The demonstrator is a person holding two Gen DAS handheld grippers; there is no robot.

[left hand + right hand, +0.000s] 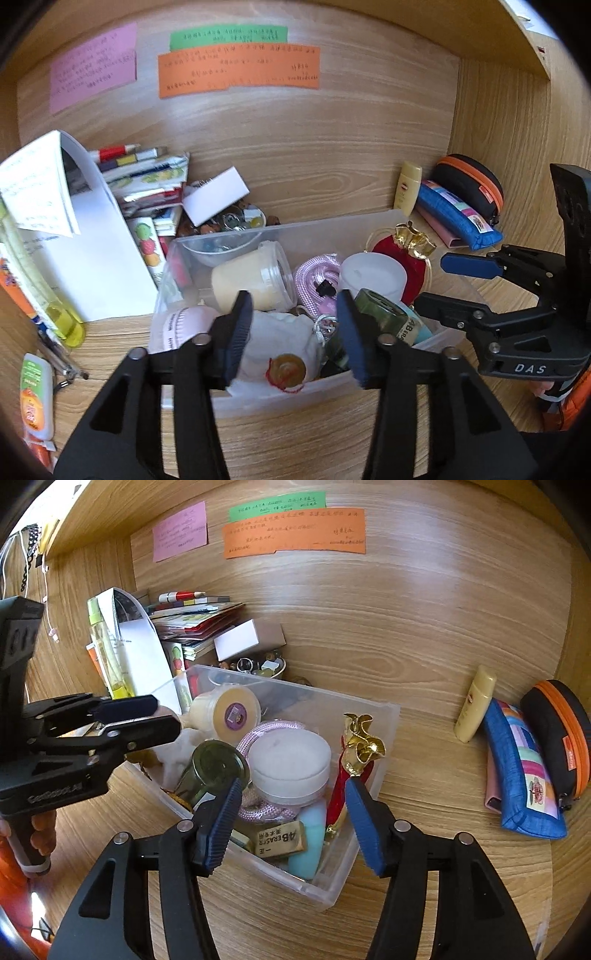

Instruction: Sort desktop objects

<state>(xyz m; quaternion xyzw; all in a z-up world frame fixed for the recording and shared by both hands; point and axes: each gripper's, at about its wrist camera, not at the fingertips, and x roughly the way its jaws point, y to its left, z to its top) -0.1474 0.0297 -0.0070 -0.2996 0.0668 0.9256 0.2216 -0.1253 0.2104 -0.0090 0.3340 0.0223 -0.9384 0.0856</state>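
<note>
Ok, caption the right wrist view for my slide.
Open right gripper poised over a clear bin crowded with desk clutter.

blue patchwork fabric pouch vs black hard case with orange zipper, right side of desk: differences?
The blue patchwork fabric pouch is soft, flat and long, with multicoloured panels; the black hard case with orange zipper is rigid, rounded and plain apart from its zip. The pouch lies nearer the clear plastic bin; the case sits behind it, towards the side wall. Both rest on the wooden desk, outside the bin, touching each other.
</note>
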